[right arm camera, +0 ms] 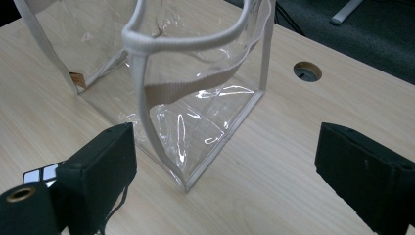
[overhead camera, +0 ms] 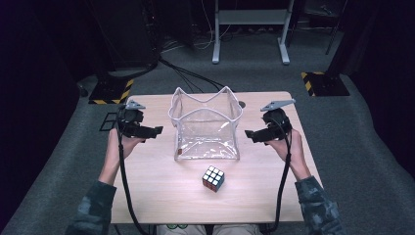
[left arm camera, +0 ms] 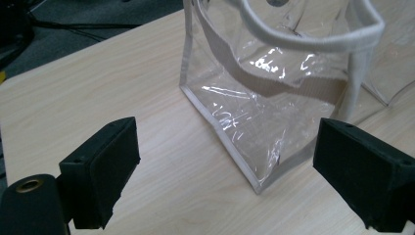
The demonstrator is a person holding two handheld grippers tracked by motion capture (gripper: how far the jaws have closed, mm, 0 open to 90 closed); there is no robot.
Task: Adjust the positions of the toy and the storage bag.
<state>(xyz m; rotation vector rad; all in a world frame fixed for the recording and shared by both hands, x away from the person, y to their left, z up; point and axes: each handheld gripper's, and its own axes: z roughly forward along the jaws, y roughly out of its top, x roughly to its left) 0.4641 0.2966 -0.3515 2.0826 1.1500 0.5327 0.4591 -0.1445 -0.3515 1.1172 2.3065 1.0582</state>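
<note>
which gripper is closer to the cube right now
Right, by a little. The cube sits in front of the clear bag. The right gripper hangs open up and to its right; the left gripper hangs open farther off, up and to its left.

Gripper jaws wide apart before clear bag on table.

I see the clear plastic bag standing upright near the middle of the table, its mouth open upward and its edges trimmed in white. A white strap runs around the rim, and a beige band shows through the wall. The plastic is creased and glossy. The puzzle cube sits just in front of the bag, apart from it, white face up.
</note>
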